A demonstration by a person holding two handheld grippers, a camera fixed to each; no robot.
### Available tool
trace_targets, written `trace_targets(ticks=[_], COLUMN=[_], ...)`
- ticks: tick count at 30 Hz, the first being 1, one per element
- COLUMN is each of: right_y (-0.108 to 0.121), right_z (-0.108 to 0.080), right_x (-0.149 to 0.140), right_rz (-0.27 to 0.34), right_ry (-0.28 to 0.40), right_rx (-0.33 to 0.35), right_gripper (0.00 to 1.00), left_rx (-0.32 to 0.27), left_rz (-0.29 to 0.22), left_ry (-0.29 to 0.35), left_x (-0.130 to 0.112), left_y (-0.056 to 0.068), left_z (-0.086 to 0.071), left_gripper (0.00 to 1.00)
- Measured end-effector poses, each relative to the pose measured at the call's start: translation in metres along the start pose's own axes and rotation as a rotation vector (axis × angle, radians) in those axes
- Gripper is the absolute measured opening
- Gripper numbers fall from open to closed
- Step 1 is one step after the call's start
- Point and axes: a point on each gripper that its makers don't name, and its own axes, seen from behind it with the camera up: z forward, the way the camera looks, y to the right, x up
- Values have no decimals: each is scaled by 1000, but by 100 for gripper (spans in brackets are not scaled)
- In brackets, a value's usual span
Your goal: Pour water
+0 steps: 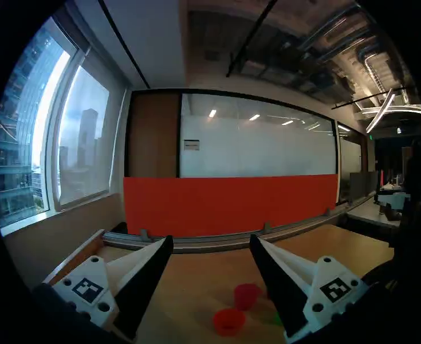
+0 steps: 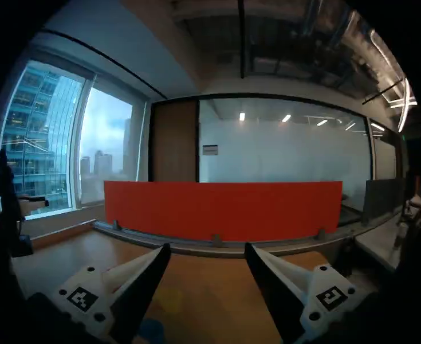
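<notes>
In the left gripper view my left gripper point(image 1: 210, 243) stands open above a wooden table point(image 1: 199, 281), with nothing between its fingers. Below and just right of the gap sit two small red cups: one upright cup point(image 1: 247, 296) and a wider one nearer to me point(image 1: 228, 321). A bit of green point(image 1: 277, 317) peeks out beside the right finger. In the right gripper view my right gripper point(image 2: 207, 249) is open too, held empty over the same kind of wooden table point(image 2: 210, 286). A blue object point(image 2: 151, 331) shows at the bottom edge near the left finger.
A red partition panel point(image 1: 227, 203) runs along the table's far edge, with a metal rail point(image 1: 210, 241) at its foot. Large windows point(image 1: 50, 149) are on the left. More desks point(image 1: 382, 209) stand to the right. A dark stand point(image 2: 7, 206) rises at the left in the right gripper view.
</notes>
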Motion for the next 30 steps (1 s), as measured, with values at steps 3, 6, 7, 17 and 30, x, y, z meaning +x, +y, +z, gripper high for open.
trace_targets(ticks=[3, 6, 7, 17, 30], right_y=[-9, -21, -26, -71, -86], right_z=[1, 1, 0, -9, -20], right_x=[-1, 0, 0, 1, -16], right_rz=[8, 7, 4, -22, -70], right_ry=[-10, -16, -17, -40, -118], right_rx=[50, 109, 131, 338, 430], right_gripper=[100, 100, 100, 100, 100], left_rx=[-53, -107, -123, -265, -417], left_rz=[12, 29, 33, 24, 47], left_ry=[-12, -21, -22, -21, -62], left_x=[-1, 0, 0, 1, -16], left_y=[11, 22, 25, 55, 89], left_z=[1, 1, 1, 1, -7], left_gripper=[99, 99, 99, 99, 99])
